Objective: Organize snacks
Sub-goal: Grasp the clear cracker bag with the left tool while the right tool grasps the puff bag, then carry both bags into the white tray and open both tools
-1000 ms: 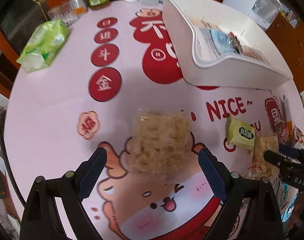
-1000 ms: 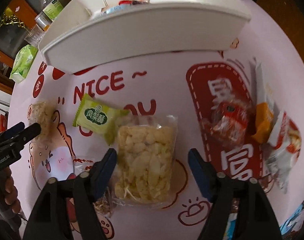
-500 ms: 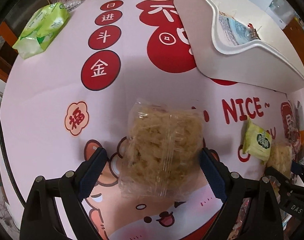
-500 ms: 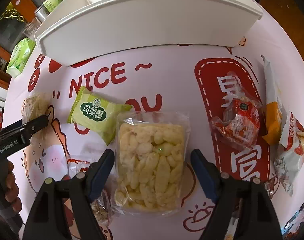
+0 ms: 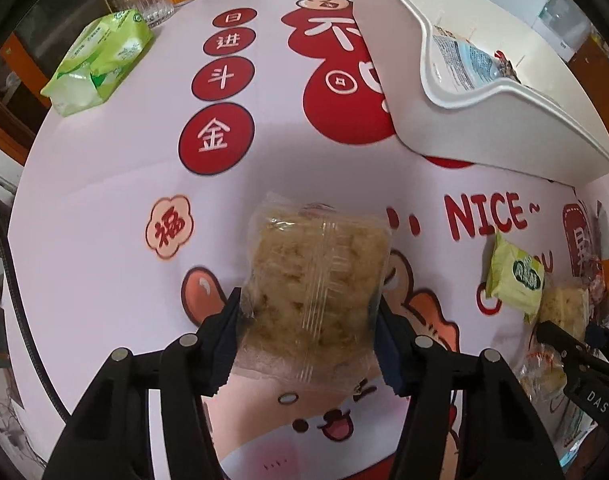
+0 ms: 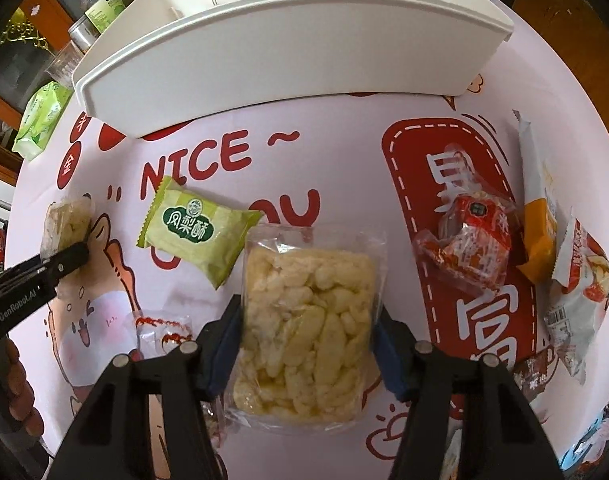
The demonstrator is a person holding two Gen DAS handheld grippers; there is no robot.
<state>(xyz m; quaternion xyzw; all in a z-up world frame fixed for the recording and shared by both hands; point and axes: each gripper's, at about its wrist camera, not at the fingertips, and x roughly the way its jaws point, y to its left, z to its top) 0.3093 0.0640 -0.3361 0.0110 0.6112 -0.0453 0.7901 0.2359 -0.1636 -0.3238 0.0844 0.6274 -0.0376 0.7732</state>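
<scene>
The left hand-held gripper (image 5: 308, 336) is pointing steeply down at the tabletop (image 5: 104, 208), which is covered with a pink cloth with red prints. Its jaws are closing, and a clear bag of brown shredded snack (image 5: 316, 292) is lying between them; the blue pads are already touching both side edges of the bag, so it is pinching this bag. The bag is resting on the cartoon animal print, in the near middle of the left wrist view.

The right hand-held gripper (image 6: 308, 338) is also pointing down and its jaws are closing too. A clear bag of pale yellow puffed pieces (image 6: 310, 328) is sitting between the pads, and the pads are pressing on its two sides. This bag is lying on the tabletop, near the camera.

Just to the left of it and a little farther, a green pastry packet (image 6: 196, 230) is lying flat, its corner touching the clear bag. To the right, a red wrapped snack (image 6: 470, 246) is lying on the red print, and beside it an orange and white packet (image 6: 538, 216) and a white and red packet (image 6: 576, 292) are lying at the right edge.

A white bin (image 6: 288, 60) is standing on the far side of the tabletop, with some packets inside it. At the far left a green tissue pack (image 5: 98, 62) is lying.
</scene>
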